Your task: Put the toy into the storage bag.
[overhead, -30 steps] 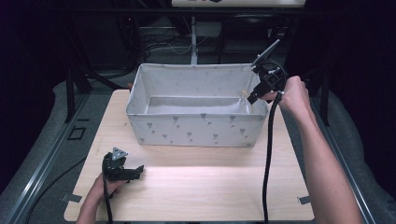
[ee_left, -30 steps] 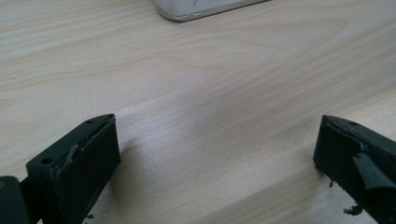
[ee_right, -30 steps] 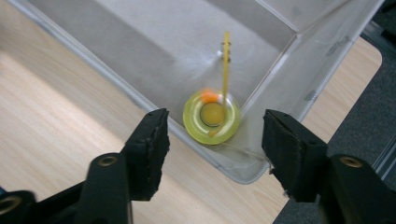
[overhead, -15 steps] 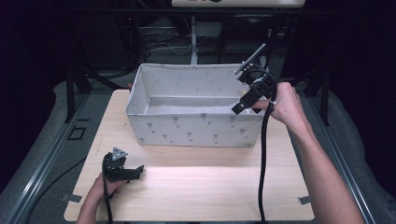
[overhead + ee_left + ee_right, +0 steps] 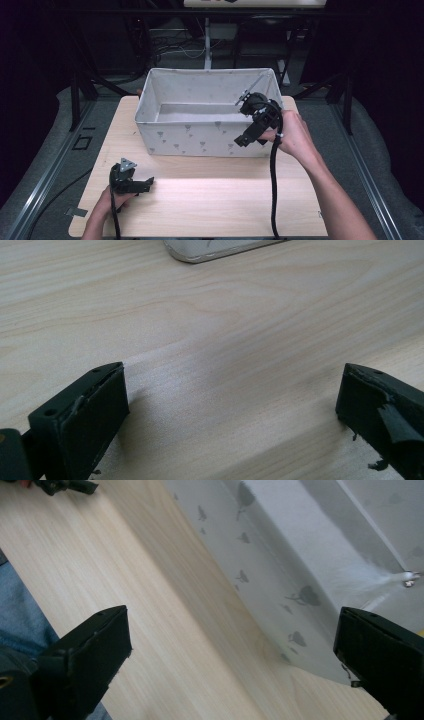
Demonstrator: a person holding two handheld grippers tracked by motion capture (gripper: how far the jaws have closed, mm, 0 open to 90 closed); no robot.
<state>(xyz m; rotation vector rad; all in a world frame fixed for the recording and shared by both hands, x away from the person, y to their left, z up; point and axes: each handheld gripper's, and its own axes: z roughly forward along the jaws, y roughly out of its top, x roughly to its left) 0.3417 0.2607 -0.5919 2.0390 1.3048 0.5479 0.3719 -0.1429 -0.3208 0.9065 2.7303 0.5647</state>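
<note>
right gripper (image 5: pixel 243 140) (jaws just opened) — beside bin (image 5: pixel 200 137)

Pale wooden table (image 5: pixel 210 210) at frame centre, lit from above. Grey floor (image 5: pixel 45 145) on both sides, metal rail (image 5: pixel 37 200) along lower left. Dark at top, black stand legs (image 5: pixel 80 90) and cables (image 5: pixel 170 45).

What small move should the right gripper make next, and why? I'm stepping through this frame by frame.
Probably draw the right gripper back toward the person, clear of the fabric storage bin. Its jaws have just been opening and stand wide with nothing between them, low beside the bin's front wall above the wooden table.
</note>
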